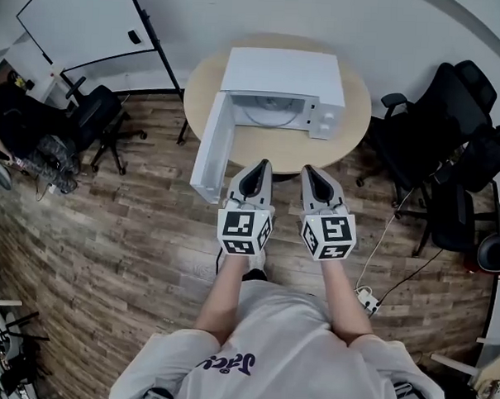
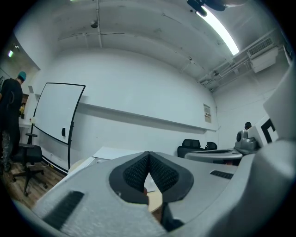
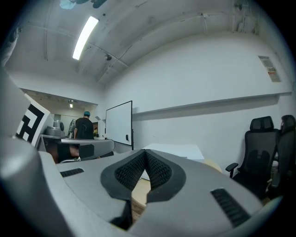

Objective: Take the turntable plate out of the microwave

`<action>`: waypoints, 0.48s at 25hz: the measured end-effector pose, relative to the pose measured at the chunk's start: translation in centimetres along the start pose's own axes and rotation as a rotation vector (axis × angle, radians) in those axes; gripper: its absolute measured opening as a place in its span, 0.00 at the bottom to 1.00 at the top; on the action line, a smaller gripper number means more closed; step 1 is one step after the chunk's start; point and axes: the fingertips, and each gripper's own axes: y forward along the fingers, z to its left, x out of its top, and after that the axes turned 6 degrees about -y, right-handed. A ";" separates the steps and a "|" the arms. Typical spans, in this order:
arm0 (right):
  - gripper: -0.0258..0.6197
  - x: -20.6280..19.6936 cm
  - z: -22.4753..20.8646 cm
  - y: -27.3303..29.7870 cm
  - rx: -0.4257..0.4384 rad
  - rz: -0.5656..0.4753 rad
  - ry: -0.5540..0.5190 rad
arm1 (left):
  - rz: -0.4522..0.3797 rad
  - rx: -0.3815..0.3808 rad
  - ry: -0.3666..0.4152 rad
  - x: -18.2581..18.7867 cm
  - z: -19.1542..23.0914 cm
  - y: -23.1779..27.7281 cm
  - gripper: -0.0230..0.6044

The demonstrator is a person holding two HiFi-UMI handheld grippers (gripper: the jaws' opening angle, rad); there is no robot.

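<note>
A white microwave [image 1: 282,82] stands on a round wooden table [image 1: 269,146], its door [image 1: 211,148] swung open to the left. Inside the cavity lies the glass turntable plate [image 1: 266,114]. My left gripper [image 1: 256,167] and right gripper [image 1: 312,172] are side by side just before the table's near edge, both shut with nothing between their pads. In the left gripper view the left gripper [image 2: 149,157] points level toward the microwave [image 2: 108,153], mostly hidden behind the jaws. The right gripper [image 3: 146,156] shows the microwave [image 3: 178,150] top beyond it.
Black office chairs [image 1: 439,137] stand to the right of the table, another chair [image 1: 100,118] to the left. A whiteboard [image 1: 84,18] leans at the back left. A cable and power strip [image 1: 368,300] lie on the wooden floor at right. A person [image 3: 84,126] stands far off.
</note>
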 end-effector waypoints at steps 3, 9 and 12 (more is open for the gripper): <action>0.06 -0.1 -0.3 3.0 -0.039 0.017 -0.005 | 0.006 -0.019 0.003 0.3 2.2 1.8 0.06; 0.06 -1.2 -0.1 7.2 -0.085 0.054 -0.031 | 0.022 -0.064 0.026 -0.7 5.8 4.1 0.06; 0.06 -2.1 -0.2 8.4 -0.098 0.077 -0.025 | 0.058 -0.094 -0.041 -1.9 6.9 5.4 0.06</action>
